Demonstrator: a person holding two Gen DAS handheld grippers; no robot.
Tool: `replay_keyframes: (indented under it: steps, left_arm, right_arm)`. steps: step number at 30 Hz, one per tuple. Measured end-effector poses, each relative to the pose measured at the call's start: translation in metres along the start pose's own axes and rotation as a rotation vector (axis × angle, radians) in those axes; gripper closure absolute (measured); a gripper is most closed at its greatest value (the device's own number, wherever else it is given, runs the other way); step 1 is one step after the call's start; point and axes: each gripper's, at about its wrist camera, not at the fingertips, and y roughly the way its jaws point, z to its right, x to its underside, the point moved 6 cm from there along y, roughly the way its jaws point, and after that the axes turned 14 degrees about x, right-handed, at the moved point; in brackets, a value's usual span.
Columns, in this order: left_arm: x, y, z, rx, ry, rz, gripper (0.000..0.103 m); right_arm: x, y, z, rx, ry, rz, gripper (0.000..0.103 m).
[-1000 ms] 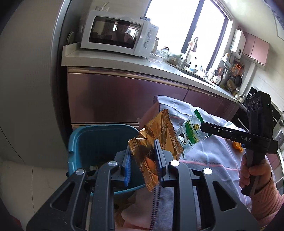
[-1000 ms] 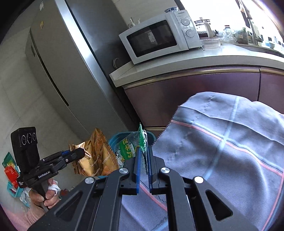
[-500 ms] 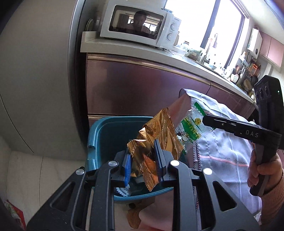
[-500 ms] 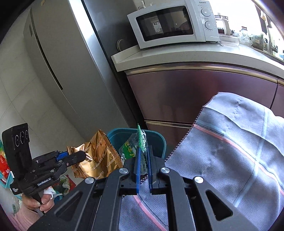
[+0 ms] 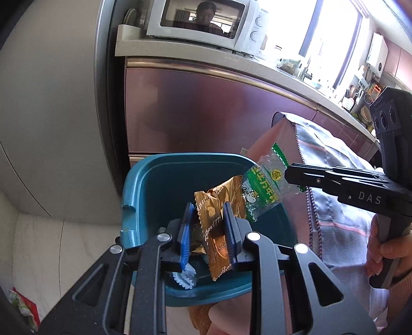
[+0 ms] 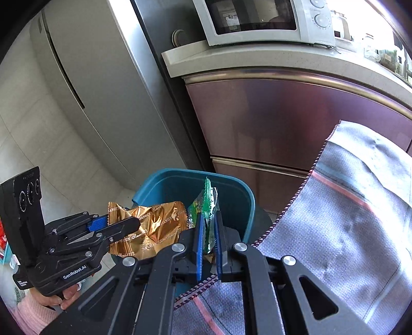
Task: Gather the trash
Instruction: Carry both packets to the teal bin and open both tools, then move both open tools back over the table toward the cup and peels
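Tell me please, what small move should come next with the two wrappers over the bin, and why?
Probably open both grippers and let the wrappers fall. The left gripper is shut on the gold wrapper, the right gripper on the green wrapper, and both hang above the open mouth of the teal bin, so they should drop inside.

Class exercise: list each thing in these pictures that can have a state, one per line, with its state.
Left gripper: shut on the gold wrapper.
Right gripper: shut on the green wrapper.
Teal bin: open-topped, litter inside.
Microwave: door closed.
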Motion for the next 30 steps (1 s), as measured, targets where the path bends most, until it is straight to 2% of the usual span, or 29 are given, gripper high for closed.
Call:
replay_keyframes:
  steps: [9,16,20,25,29,30]
  left_arm:
    - [0.005,0.027,-0.008,0.006,-0.026,-0.029,0.079]
    - [0.010,0.039,-0.004,0.000,-0.021,-0.037,0.066]
    - [0.009,0.036,0.002,0.012,-0.023,-0.022,0.063]
    - [0.004,0.023,0.023,0.025,0.024,0.020,0.044]
    - [-0.001,0.006,0.046,0.054,0.073,0.061,0.035]
    - [-0.002,0.002,0.053,0.062,0.090,0.073,0.030]
  right_arm:
    - [0.001,0.010,0.002,-0.013,0.028,-0.019,0.093]
    - [0.007,0.001,0.009,-0.026,0.039,-0.001,0.093]
    - [0.011,-0.007,0.013,-0.036,0.048,0.012,0.093]
    - [0.018,-0.023,0.018,-0.049,0.047,0.040,0.086]
    - [0.029,-0.042,0.027,-0.049,0.054,0.075,0.083]
    - [0.032,-0.049,0.031,-0.049,0.058,0.088,0.078]
